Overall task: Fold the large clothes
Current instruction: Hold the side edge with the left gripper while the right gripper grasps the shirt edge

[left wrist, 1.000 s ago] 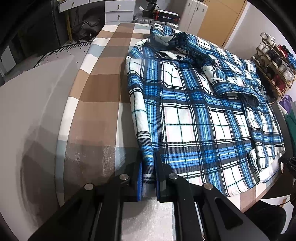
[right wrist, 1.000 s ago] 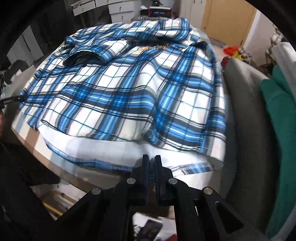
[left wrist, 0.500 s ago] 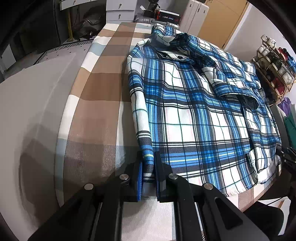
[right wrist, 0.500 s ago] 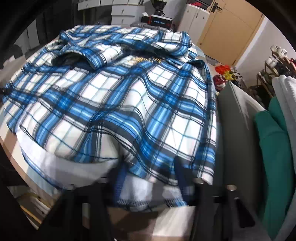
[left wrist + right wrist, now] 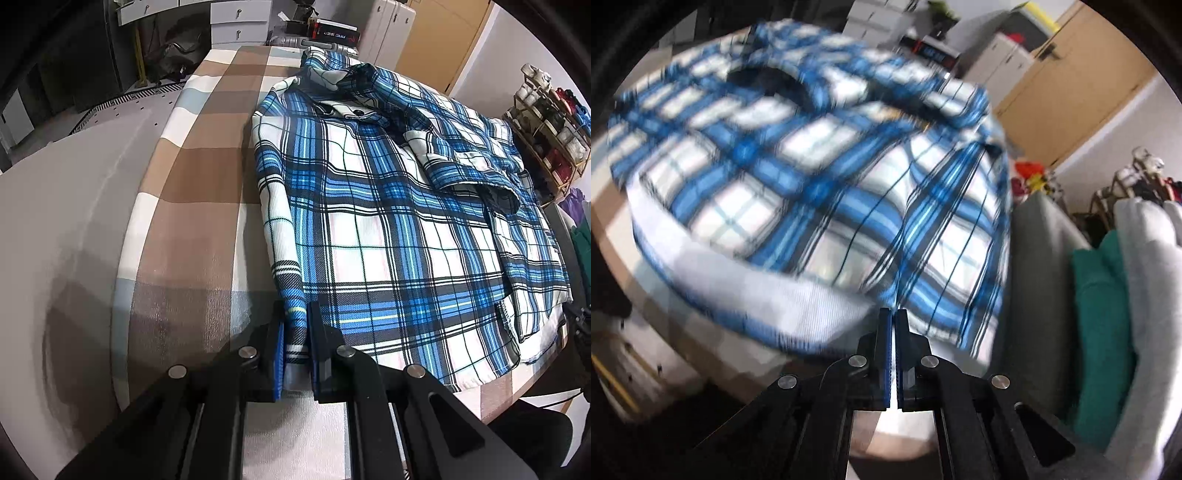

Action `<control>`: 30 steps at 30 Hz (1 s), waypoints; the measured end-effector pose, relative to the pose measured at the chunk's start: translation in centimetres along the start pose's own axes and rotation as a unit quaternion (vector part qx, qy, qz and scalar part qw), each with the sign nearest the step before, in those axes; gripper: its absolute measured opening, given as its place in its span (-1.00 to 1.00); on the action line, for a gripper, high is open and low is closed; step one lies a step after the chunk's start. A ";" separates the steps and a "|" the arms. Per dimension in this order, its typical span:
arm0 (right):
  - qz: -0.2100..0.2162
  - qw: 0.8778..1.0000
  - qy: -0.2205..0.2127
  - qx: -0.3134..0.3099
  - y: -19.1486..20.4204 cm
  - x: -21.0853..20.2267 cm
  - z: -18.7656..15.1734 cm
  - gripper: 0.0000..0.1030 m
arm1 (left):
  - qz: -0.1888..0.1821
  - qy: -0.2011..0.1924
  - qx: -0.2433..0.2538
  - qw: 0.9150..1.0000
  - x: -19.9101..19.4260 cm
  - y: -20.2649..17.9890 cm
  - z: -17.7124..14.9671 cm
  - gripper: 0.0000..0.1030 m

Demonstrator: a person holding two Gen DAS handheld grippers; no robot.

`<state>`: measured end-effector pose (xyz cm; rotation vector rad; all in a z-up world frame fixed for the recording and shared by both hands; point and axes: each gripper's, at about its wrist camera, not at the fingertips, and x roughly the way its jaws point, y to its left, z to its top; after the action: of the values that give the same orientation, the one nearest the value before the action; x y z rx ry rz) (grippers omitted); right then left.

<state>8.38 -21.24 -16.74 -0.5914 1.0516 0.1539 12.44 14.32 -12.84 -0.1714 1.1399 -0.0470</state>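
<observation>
Left gripper (image 5: 295, 325) is clamped on the near-left hem corner of the plaid shirt (image 5: 388, 229); I see a strip of fabric pinched between the blue pads, jaws nearly closed around it. From that grip the shirt runs out toward 12–2 o'clock, lying flat on the checked brown tablecloth (image 5: 199, 177), collar at the far end around 12, one sleeve folded across the chest near 2. Bare cloth sits at 10–11 o'clock of my left tool.

Right gripper (image 5: 894, 321) has its pads closed to a thin slit, with the shirt's (image 5: 798, 173) near-right hem edge caught between the tips; fabric rises in taut folds straight up from the pinch toward 12–1 o'clock. That view is motion-blurred, so I can't read fine detail on the far half. White inner side of the hem shows at 9–10 o'clock of the tool. Grey sofa arm (image 5: 1034, 266) at 2–3 o'clock, with a green garment (image 5: 1104, 314) and a grey garment (image 5: 1145, 258) stacked at 3
</observation>
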 end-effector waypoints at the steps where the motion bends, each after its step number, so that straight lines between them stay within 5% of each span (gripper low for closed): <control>1: 0.008 1.000 0.004 0.006 -0.2 0.0 -0.3 -1.00 | 0.000 0.000 0.000 1.000 0.0 0.0 0.0 -0.88; 4: 0.034 0.998 0.009 0.049 -2.2 -0.7 -0.5 -0.87 | -0.002 0.000 -0.002 1.000 0.0 0.1 0.0 -0.88; 6: 0.059 0.993 -0.008 0.101 -4.4 -1.7 -0.6 -0.23 | -0.001 0.000 -0.002 1.000 0.0 0.1 0.0 -0.88; 8: 0.079 0.983 -0.033 0.161 -6.8 -2.8 -0.4 0.16 | 0.001 0.002 -0.003 1.000 0.0 0.0 0.0 -0.88; 13: 0.079 0.978 -0.002 0.195 -9.1 -1.3 2.5 0.28 | -0.003 0.008 -0.013 1.000 0.0 0.2 0.2 -0.88; 20: 0.059 0.964 0.120 0.231 -10.1 4.8 3.3 0.27 | -0.021 0.011 -0.017 1.000 -0.1 0.8 0.1 -0.88; 25: 0.100 0.945 0.134 0.280 -11.5 5.8 1.5 0.23 | -0.021 0.013 -0.016 1.000 -0.1 0.6 -0.1 -0.88; 28: 0.101 0.950 0.118 0.272 -11.4 5.3 1.3 -0.38 | -0.014 0.012 -0.010 1.000 -0.1 0.3 -0.1 -0.88; 29: 0.097 0.953 0.116 0.264 -11.3 5.1 1.4 -0.89 | -0.012 0.012 -0.008 1.000 -0.1 0.3 -0.1 -0.88; 30: 0.086 0.956 0.116 0.254 -11.0 4.8 1.4 -0.95 | -0.011 0.012 -0.006 1.000 -0.1 0.2 -0.1 -0.88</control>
<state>16.17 -30.40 -16.07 -0.0499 1.3124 -0.0400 12.25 14.54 -12.82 -0.1952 1.1620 -0.0619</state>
